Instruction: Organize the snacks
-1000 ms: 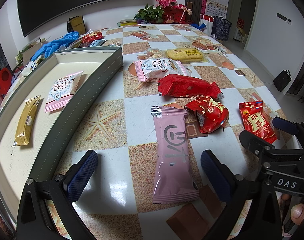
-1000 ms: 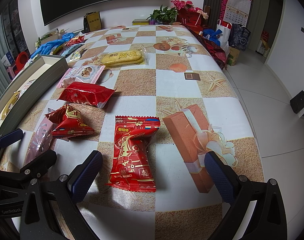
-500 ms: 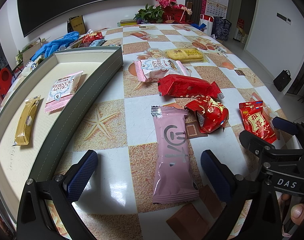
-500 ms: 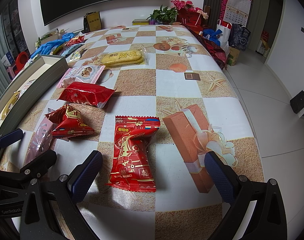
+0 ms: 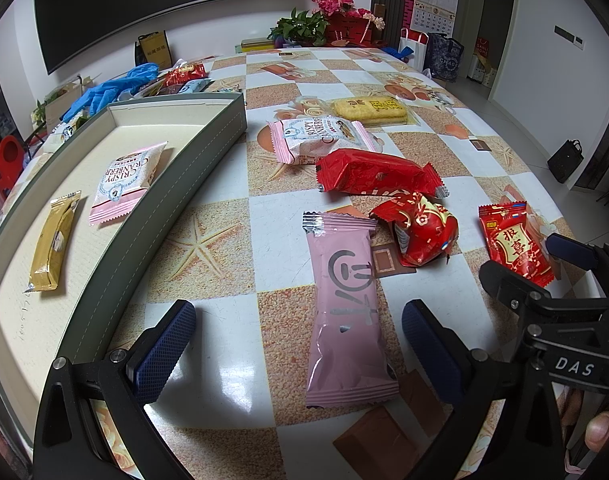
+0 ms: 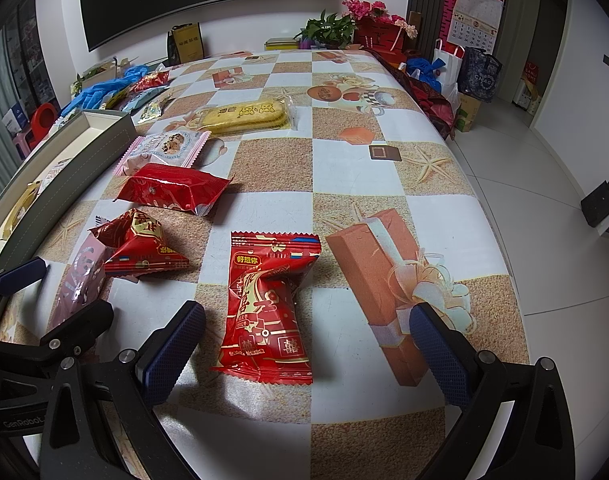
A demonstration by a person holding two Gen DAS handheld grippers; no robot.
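Observation:
My left gripper (image 5: pixel 298 344) is open and empty, its fingers on either side of the near end of a pink snack pack (image 5: pixel 346 304) lying on the table. My right gripper (image 6: pixel 306 344) is open and empty, straddling a red snack pack (image 6: pixel 266 304) with gold characters. Between them lie a crumpled red pack (image 5: pixel 418 228) and a long red pack (image 5: pixel 374 172). Farther off are a pink cranberry pack (image 5: pixel 322 138) and a yellow biscuit pack (image 5: pixel 368 110). The grey tray (image 5: pixel 192 172) at the left holds a cranberry pack (image 5: pixel 128 180) and a gold bar (image 5: pixel 54 240).
Blue gloves (image 5: pixel 112 88) and more wrappers lie behind the tray. Flowers and a plant (image 5: pixel 324 26) stand at the table's far end. The table's right edge (image 6: pixel 500 240) drops to the floor, with bags (image 6: pixel 476 72) beyond.

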